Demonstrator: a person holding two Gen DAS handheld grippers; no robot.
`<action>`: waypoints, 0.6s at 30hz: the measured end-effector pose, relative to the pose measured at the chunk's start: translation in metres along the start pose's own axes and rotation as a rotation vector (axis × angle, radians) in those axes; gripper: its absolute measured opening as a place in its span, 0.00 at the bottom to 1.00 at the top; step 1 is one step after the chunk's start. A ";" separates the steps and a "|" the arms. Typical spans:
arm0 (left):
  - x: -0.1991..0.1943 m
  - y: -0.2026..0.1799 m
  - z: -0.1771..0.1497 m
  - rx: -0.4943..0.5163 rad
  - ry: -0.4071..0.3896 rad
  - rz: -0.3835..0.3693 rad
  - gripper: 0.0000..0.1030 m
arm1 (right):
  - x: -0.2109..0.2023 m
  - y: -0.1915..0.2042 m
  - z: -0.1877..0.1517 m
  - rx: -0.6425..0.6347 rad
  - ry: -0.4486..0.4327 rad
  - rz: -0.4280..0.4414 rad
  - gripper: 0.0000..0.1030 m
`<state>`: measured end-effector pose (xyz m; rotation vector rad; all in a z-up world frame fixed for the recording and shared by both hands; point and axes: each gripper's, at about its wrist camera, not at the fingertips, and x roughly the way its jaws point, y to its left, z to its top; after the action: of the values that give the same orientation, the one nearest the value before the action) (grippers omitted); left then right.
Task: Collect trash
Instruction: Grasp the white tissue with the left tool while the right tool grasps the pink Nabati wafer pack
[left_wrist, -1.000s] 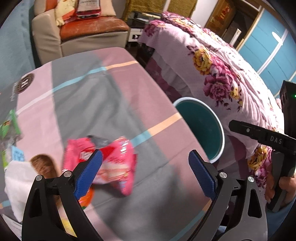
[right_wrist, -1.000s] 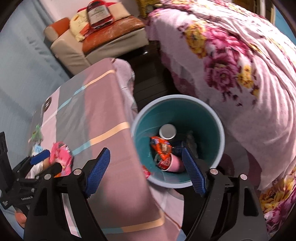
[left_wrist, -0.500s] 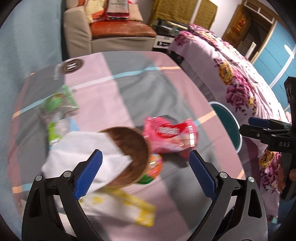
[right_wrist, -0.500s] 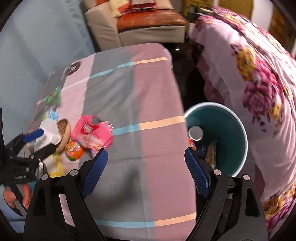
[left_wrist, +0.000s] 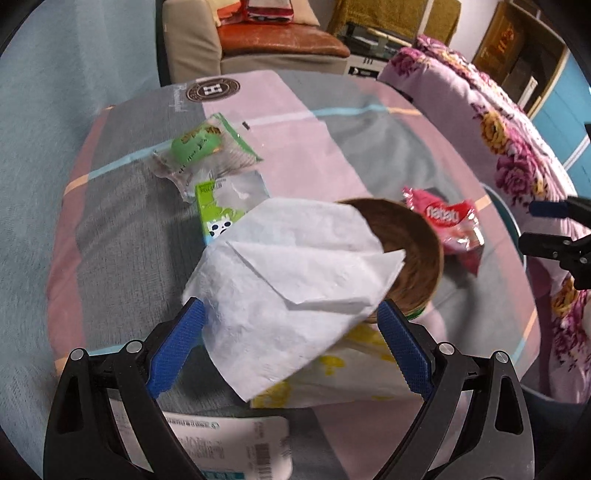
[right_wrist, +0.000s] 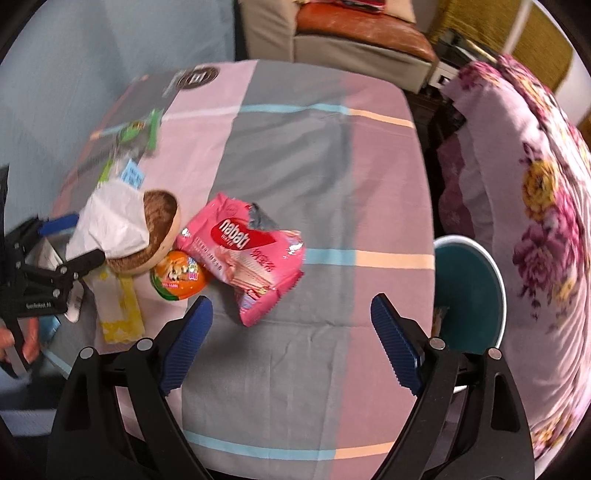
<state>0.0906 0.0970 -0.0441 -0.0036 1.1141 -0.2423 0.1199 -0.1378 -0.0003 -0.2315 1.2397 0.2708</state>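
A white tissue (left_wrist: 291, 284) drapes over a brown bowl (left_wrist: 413, 243) on the table; my left gripper (left_wrist: 291, 339) is open with the tissue's near edge between its fingers. A pink Nabati wrapper (right_wrist: 251, 254) lies right of the bowl, an orange cup (right_wrist: 177, 277) beside it. My right gripper (right_wrist: 291, 339) is open and empty, above the cloth in front of the pink wrapper. The teal bin (right_wrist: 476, 291) stands on the floor at the table's right edge. Green wrappers (left_wrist: 207, 147) and a green carton (left_wrist: 221, 210) lie farther back.
A yellow-printed paper (left_wrist: 351, 373) and a labelled white packet (left_wrist: 229, 439) lie near my left gripper. The striped tablecloth (right_wrist: 314, 155) covers the table. A floral bed (right_wrist: 535, 177) is on the right, a sofa (right_wrist: 351, 33) behind the table.
Both grippers swung left, away from the bin and over the table. The left gripper came down around the tissue; the right one now faces the pink wrapper.
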 end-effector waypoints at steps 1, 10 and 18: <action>0.004 0.001 0.000 0.007 0.005 0.000 0.92 | 0.003 0.003 0.002 -0.018 0.006 -0.004 0.81; 0.023 0.004 0.003 0.011 0.020 -0.016 0.89 | 0.037 0.019 0.023 -0.166 0.070 -0.022 0.81; 0.017 0.012 0.000 -0.037 0.018 -0.022 0.63 | 0.069 0.026 0.034 -0.239 0.137 0.038 0.81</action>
<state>0.0997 0.1052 -0.0605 -0.0466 1.1372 -0.2418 0.1626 -0.0974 -0.0562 -0.4382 1.3479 0.4425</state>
